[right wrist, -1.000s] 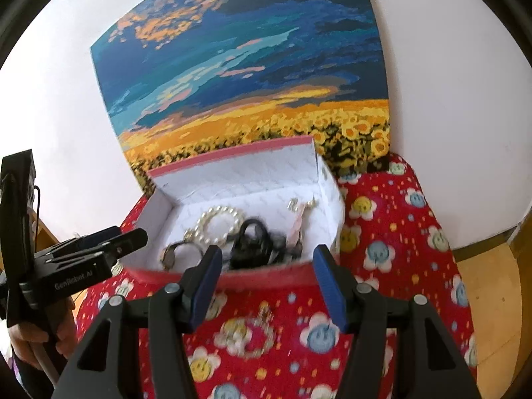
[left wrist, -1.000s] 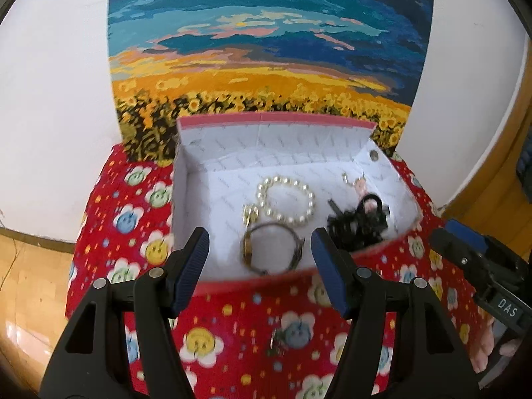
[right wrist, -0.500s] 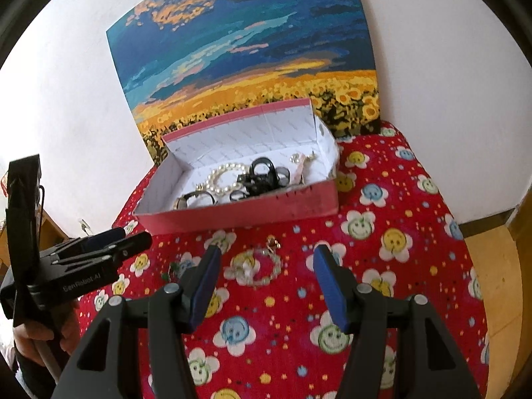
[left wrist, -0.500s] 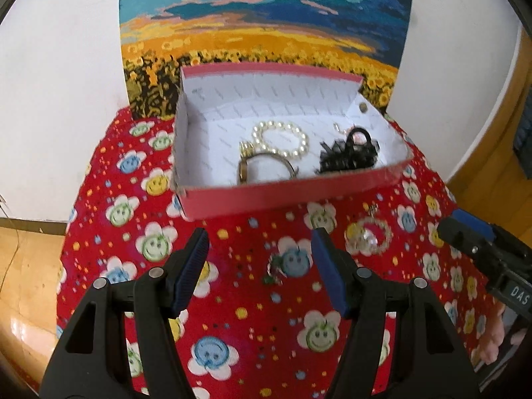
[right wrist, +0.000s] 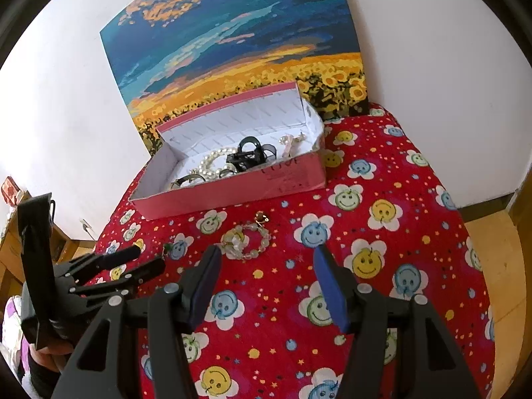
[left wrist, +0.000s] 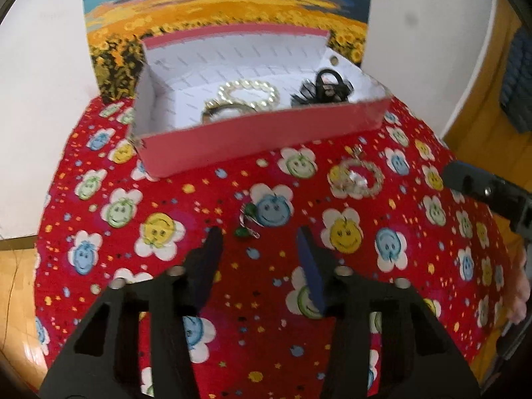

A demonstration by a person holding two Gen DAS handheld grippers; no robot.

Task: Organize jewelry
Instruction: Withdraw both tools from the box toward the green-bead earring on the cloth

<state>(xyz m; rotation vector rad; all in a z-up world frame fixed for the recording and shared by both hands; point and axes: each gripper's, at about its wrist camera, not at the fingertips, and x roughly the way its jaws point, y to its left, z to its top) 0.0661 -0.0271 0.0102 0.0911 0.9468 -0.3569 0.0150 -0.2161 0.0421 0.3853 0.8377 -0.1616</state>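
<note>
Box (left wrist: 259, 133) wall hiding bracelets; left tool (left wrist: 257, 242) closing on nothing, right tool (right wrist: 266, 259) apart.

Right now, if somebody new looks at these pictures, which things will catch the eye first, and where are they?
The red cloth with smiley flowers covers the table, and a sunflower-field painting leans on the white wall behind. Between them sits an open pink box holding a pearl bracelet and black pieces. On the cloth before it lie a clear bead bracelet and a small green earring, just ahead of the left gripper, whose jaws are closing.

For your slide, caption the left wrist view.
Left gripper closing above green earring; pink box of jewelry behind.
</note>
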